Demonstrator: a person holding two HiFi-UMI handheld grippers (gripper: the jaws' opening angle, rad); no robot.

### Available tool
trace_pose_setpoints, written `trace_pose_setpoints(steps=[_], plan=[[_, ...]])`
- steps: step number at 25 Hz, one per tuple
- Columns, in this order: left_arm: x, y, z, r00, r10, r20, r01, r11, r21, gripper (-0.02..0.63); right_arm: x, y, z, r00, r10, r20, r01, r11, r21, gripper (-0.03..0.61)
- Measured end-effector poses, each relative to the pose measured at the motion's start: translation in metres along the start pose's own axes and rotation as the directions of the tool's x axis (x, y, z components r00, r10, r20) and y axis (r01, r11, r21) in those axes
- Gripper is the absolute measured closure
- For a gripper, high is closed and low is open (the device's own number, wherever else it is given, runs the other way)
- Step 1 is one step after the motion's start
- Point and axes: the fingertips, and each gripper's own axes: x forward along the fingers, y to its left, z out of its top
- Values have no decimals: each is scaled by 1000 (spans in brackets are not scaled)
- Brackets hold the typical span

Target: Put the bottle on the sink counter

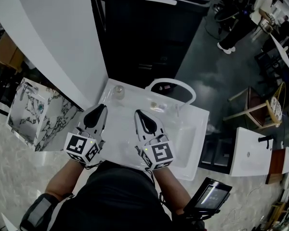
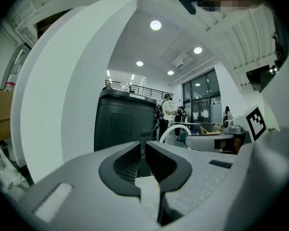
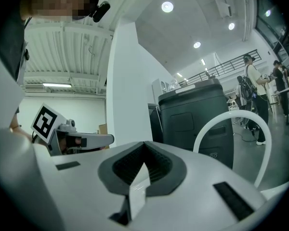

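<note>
A white sink counter [image 1: 135,143] with a basin [image 1: 185,138] and a white arched faucet [image 1: 172,83] lies below me. A small clear bottle [image 1: 118,91] stands upright on its back left corner. More clear items [image 1: 157,105] sit near the faucet, too faint to name. My left gripper [image 1: 100,108] hovers over the counter's left part, shut and empty, a little short of the bottle. My right gripper [image 1: 138,113] hangs beside it over the counter's middle, also shut with nothing between its fingers. Both gripper views look level over the counter: left gripper [image 2: 142,146], right gripper [image 3: 144,146], faucet [image 3: 231,129].
A tall black bin [image 1: 154,28] stands right behind the sink. A white pillar [image 1: 53,37] rises at the left, with a marble-patterned box [image 1: 36,114] beside it. Other white sinks [image 1: 253,150] and a person [image 1: 241,18] are at the right. A tablet [image 1: 209,196] is near my right side.
</note>
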Motion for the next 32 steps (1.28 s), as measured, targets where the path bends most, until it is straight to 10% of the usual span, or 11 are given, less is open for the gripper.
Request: trace_pose_setpoints(steps=[32], plan=[[25,38,-3,996,-88,-11,88,995,-42,581,12,-32,11,981,-191,39,190,981,35,583]])
